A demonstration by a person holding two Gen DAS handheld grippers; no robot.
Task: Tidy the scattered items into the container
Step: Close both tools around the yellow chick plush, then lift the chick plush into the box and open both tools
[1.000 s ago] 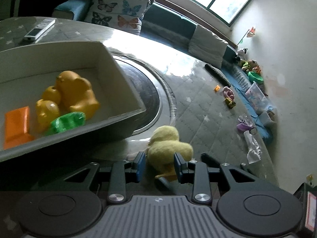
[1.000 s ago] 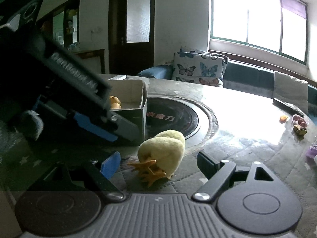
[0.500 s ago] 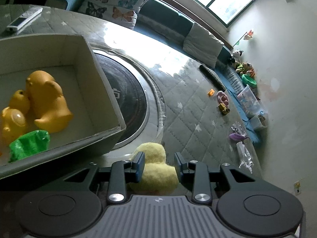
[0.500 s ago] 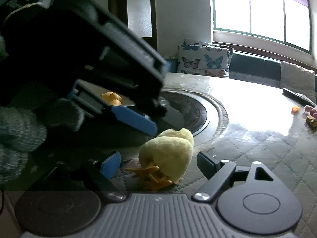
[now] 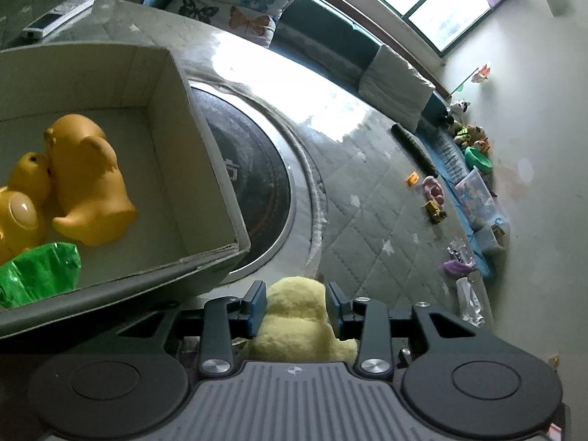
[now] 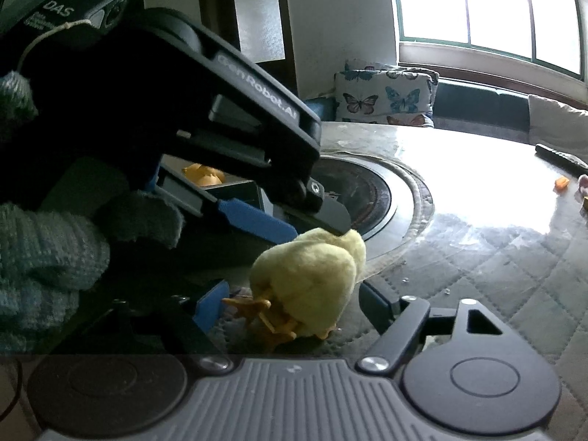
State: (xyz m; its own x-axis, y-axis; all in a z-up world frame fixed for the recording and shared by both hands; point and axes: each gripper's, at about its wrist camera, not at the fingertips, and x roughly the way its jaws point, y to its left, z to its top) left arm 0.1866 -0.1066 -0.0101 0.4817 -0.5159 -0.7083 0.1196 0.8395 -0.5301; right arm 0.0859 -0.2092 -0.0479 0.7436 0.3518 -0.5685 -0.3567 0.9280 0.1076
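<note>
Fuzz of a pale yellow plush chick (image 5: 294, 305) fills the gap of the left hand-held gripper (image 5: 294, 303), whose blue pads sit against its sides, clamped on it. The right hand-held gripper (image 6: 290, 303) stands apart around the same chick (image 6: 308, 286); its jaws have just been closing, pads not yet pressing. The chick lies on its side on the quilted grey surface (image 5: 371, 228), orange feet toward the right camera. Just left rises the cardboard box (image 5: 205, 169), its near corner close by, holding smooth rubber ducks (image 5: 88, 183) and crinkly green wrap (image 5: 40, 272). A gloved hand (image 6: 47, 257) crowds the right view. Rightward the surface lies open toward small toys (image 5: 433, 194) at its edge.
</note>
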